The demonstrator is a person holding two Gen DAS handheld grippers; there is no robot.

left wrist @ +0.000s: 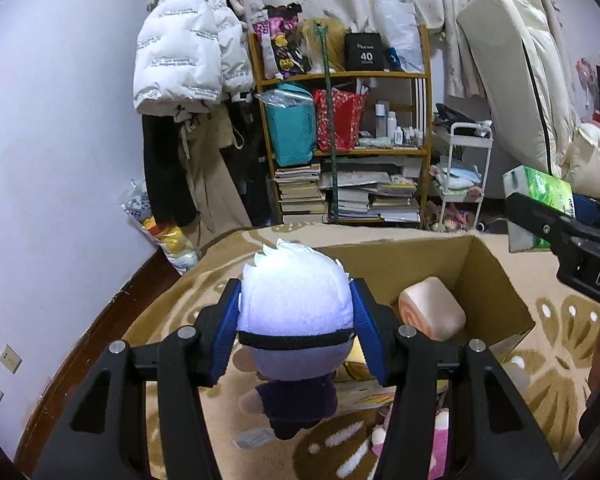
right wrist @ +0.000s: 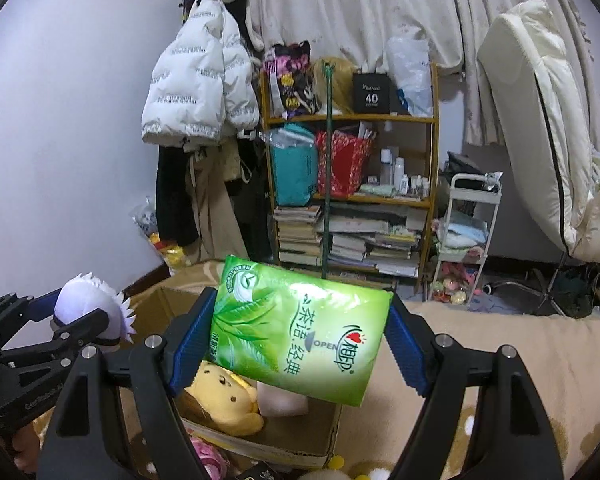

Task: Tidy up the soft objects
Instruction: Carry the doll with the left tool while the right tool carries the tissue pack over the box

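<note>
My left gripper (left wrist: 296,328) is shut on the head of a white-haired plush doll (left wrist: 294,304), whose dark body hangs below the blue pads. It hovers at the near left edge of an open cardboard box (left wrist: 496,276) that holds a pink roll-shaped plush (left wrist: 432,308). My right gripper (right wrist: 300,332) is shut on a green tissue pack (right wrist: 300,328), held over the same box (right wrist: 320,440). Under the pack lie a yellow bear plush (right wrist: 220,396) and the pink plush (right wrist: 280,402). The left gripper with the doll (right wrist: 92,308) shows at the left of the right wrist view.
The box sits on a beige flower-patterned rug (left wrist: 560,344). Behind stand a wooden shelf (left wrist: 340,152) full of books and bags, hanging coats (left wrist: 188,52), a white trolley (left wrist: 464,168) and a leaning cream mattress (left wrist: 512,80). A pink plush (left wrist: 436,440) lies near the box.
</note>
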